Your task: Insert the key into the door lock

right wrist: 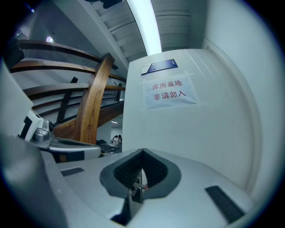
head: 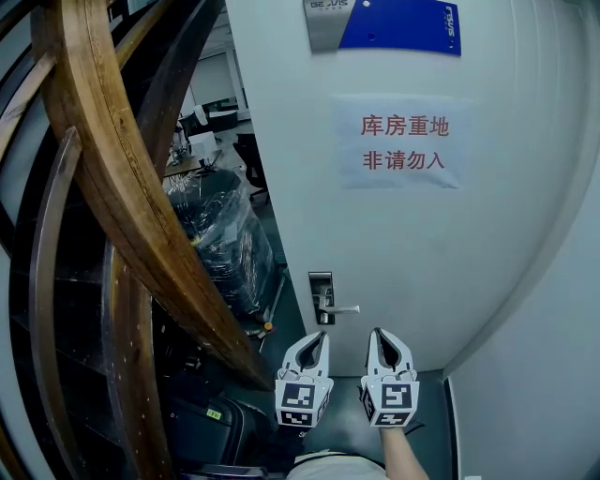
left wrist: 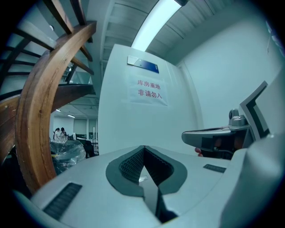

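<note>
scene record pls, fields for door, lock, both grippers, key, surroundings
door: white, paper sign with red print, blue plaque above it
lock: dark plate near the door's left edge, silver handle pointing right
left gripper: jaws together, nothing held
right gripper: shut on key, facing the door
key status: not yet in the lock
surroundings: wooden stair rail, wrapped bundle left of door
</note>
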